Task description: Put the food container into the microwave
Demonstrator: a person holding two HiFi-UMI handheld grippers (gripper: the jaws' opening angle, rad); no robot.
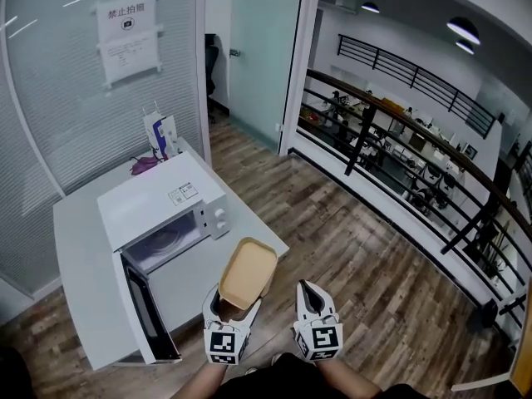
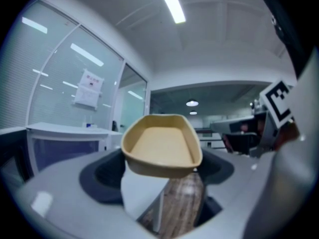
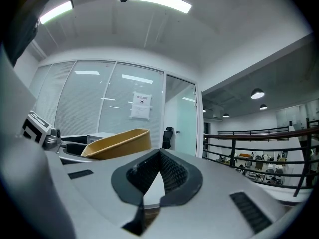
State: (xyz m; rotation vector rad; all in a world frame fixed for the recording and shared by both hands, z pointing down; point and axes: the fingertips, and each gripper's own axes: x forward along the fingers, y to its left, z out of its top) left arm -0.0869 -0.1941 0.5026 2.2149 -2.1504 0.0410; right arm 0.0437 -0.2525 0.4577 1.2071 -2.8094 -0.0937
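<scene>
The food container (image 1: 248, 274) is a shallow, empty tan tray, matte and smooth, with rounded corners and a rolled rim. It is clamped at its near end in the wide-set jaws of the left gripper (image 1: 233, 304) at lower centre of the head view, tilted in the air just right of the boxy white microwave (image 1: 158, 210), whose door (image 1: 150, 316) stands open. The right gripper (image 1: 312, 298), lower right of it, has its ribbed black pads (image 3: 172, 173) together on nothing. The paper notice (image 1: 126, 36) on the glass wall at upper left is headed 禁止拍照; the label (image 1: 184, 193) on the microwave's top is too small to read.
</scene>
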